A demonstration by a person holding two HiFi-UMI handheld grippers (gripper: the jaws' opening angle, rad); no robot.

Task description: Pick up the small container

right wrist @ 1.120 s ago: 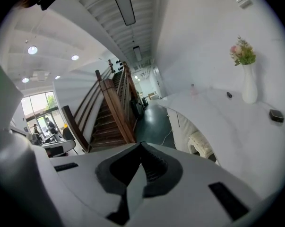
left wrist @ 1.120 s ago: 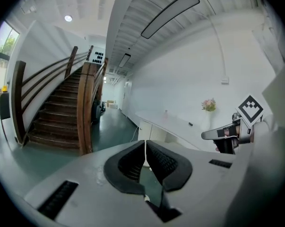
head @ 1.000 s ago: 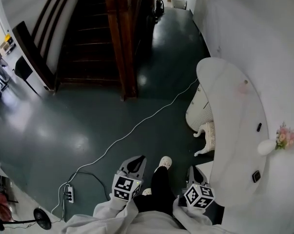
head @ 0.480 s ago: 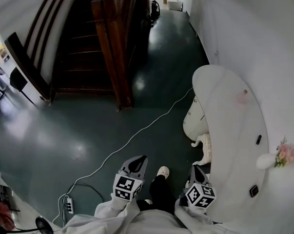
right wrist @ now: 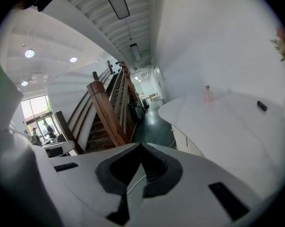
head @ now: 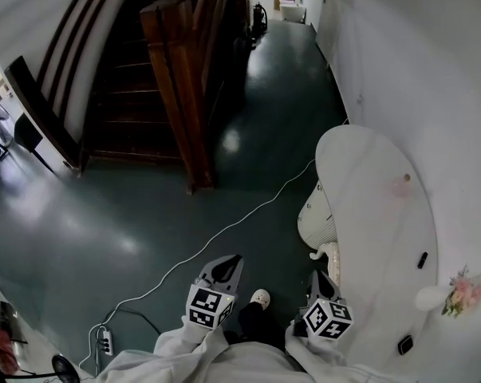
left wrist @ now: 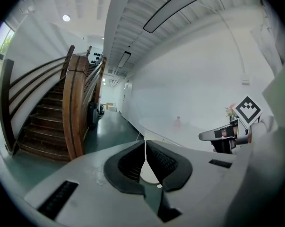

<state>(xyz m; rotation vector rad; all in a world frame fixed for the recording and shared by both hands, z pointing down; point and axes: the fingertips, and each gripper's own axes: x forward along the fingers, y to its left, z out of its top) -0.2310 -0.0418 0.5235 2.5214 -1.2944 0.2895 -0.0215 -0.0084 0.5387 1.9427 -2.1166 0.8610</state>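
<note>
The container is a small pink thing standing on the far half of the white desk, close to the wall and with bare desk all round it. In the right gripper view it shows as a short upright bottle shape with a little cap, so its long axis looks vertical, though it is too small to be sure.

Both grippers hang low in front of the person, over the green floor. The left gripper has its fingers closed tip to tip with nothing between them. The right gripper is closed the same way, its fingers meeting at the tips and empty; only a white cable on the floor shows below them.

The right gripper is just beside the near end of the desk; the left is further out, with the person's leg between the two. The container lies well apart from both, ahead and to the right along the desk. The right gripper is the nearer one and points roughly along the desk towards it, so I judge it the natural one to reach with. It would have to go forward and rightward over the desk and spread its fingers before it comes level with the container. A vase with flowers and two small black things sit nearer along the wall side, clear of a straight line to the container.
</note>
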